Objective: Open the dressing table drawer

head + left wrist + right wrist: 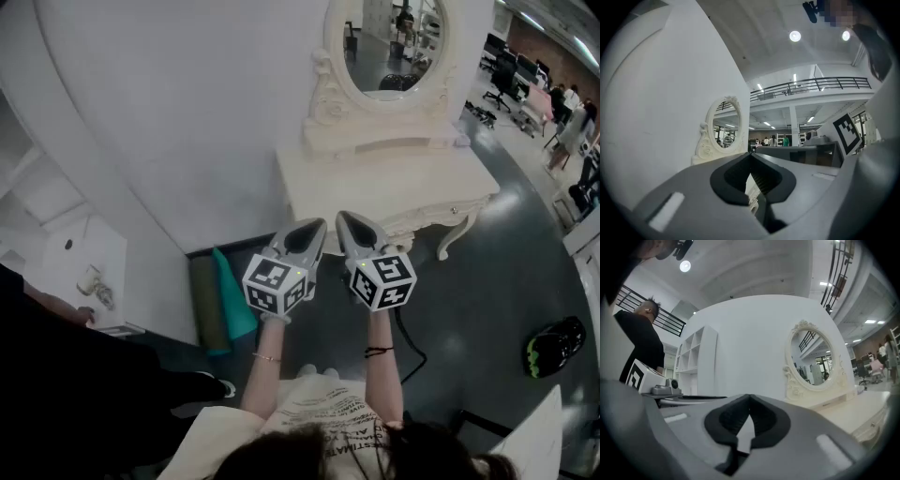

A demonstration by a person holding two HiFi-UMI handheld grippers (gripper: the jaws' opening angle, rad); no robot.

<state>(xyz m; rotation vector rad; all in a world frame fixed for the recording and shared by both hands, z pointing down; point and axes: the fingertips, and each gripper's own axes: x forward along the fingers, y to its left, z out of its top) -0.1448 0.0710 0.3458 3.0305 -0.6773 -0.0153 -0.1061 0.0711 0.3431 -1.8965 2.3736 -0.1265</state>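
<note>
The cream dressing table [394, 178] stands against the white wall, with an oval mirror [392, 42] on top. Its carved front apron [417, 222] faces me; I cannot make out a drawer front or handle. Both grippers are held level, side by side, just short of the table's front edge. The left gripper [314, 228] is shut and holds nothing; its tips meet in the left gripper view [751, 154]. The right gripper [345, 220] is shut too and empty [749, 397]. The mirror [813, 364] and tabletop [862, 408] show at the right of the right gripper view.
A rolled green mat [208, 305] and a teal one lean at the wall's foot, left of the table. White shelves [56, 234] and a person in black [56, 375] are at the left. A black-green helmet [553, 345] and a cable [410, 342] lie on the floor.
</note>
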